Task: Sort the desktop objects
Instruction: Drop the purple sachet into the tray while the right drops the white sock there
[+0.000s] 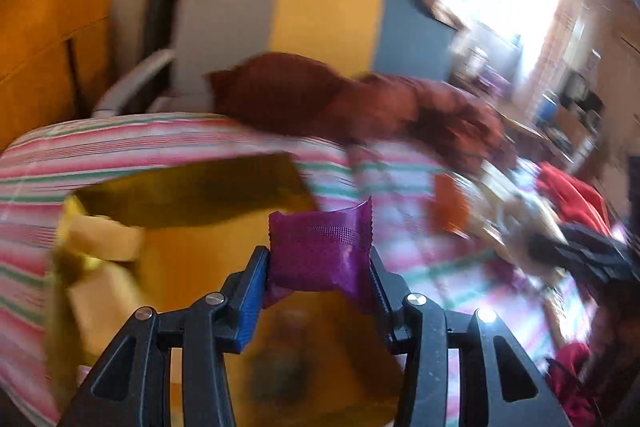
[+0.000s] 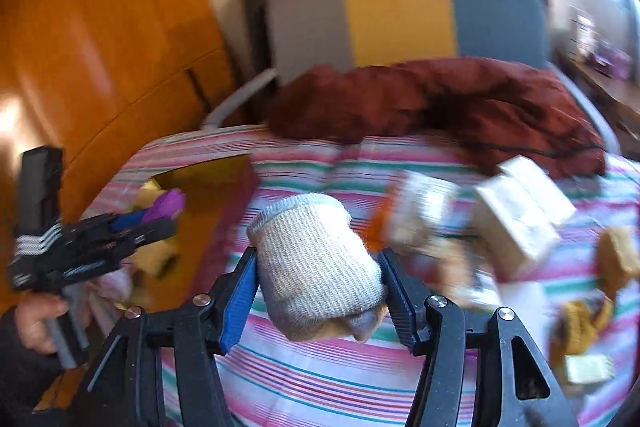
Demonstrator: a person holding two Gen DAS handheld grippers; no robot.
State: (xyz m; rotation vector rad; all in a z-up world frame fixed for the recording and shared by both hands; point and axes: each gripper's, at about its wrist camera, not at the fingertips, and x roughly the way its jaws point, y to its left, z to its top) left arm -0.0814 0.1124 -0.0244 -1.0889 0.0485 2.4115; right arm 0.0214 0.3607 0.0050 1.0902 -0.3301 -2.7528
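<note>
My left gripper (image 1: 318,259) is shut on a purple snack packet (image 1: 320,251) and holds it over an open yellow-brown box (image 1: 192,195) on the striped cloth. It also shows in the right wrist view (image 2: 160,217), at the left, over the same box (image 2: 212,187). My right gripper (image 2: 318,267) is shut on a rolled beige knit sock (image 2: 316,259) and holds it above the striped cloth (image 2: 360,367). The views are blurred by motion.
Several pale boxes (image 2: 516,211) and small yellow items (image 2: 580,323) lie on the cloth at the right. A dark red blanket (image 2: 440,99) lies at the far edge before a grey, yellow and blue chair back (image 2: 400,15). An orange wooden cabinet (image 2: 100,27) stands at the left.
</note>
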